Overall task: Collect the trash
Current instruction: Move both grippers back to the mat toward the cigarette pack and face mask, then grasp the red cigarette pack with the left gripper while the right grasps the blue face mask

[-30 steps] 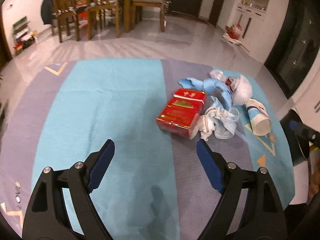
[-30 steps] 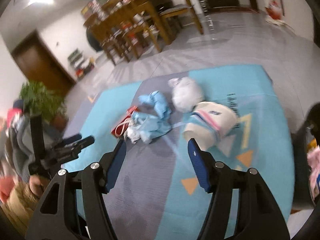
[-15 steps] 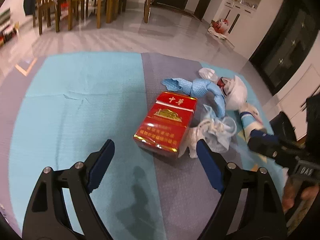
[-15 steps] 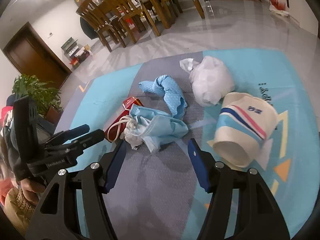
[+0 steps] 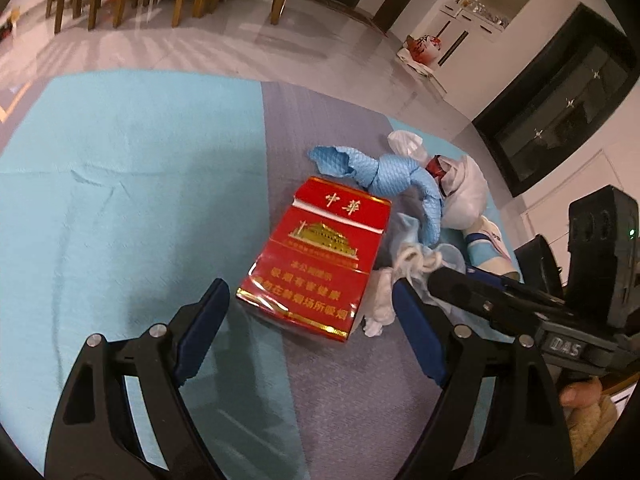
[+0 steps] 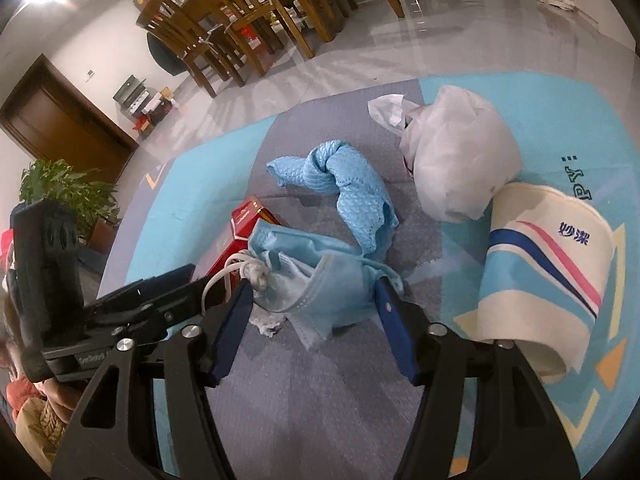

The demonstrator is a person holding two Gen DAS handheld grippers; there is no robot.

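On the blue-grey floor mat [image 5: 120,184]: red cigarette box [image 5: 316,256] at 12 o'clock of left gripper [image 5: 310,320], jaws apart to straddle it; crumpled face mask [image 6: 316,280] between spread jaws of right gripper [image 6: 314,320]; paper cup [image 6: 540,272] at 2 o'clock.

Cigarette pack [image 5: 316,256]: glossy red card, gold foil print, shiny film wrap. Face mask [image 6: 320,280]: soft matt pale-blue non-woven cloth, white elastic loop. Blue rag [image 6: 352,188]: waffle-textured cloth, twisted. White bag [image 6: 456,160]: thin crinkled plastic, faint sheen. Paper cup [image 6: 544,264]: smooth matt paper, printed stripes. Mat [image 5: 120,200]: low-pile matt fabric, slightly creased toward its left edge. Floor [image 5: 200,48]: polished glossy tile. Chairs [image 6: 240,20]: varnished wood. Left gripper [image 5: 308,304] and right gripper [image 6: 312,300]: matt black plastic, blue pads, bright metal screws.
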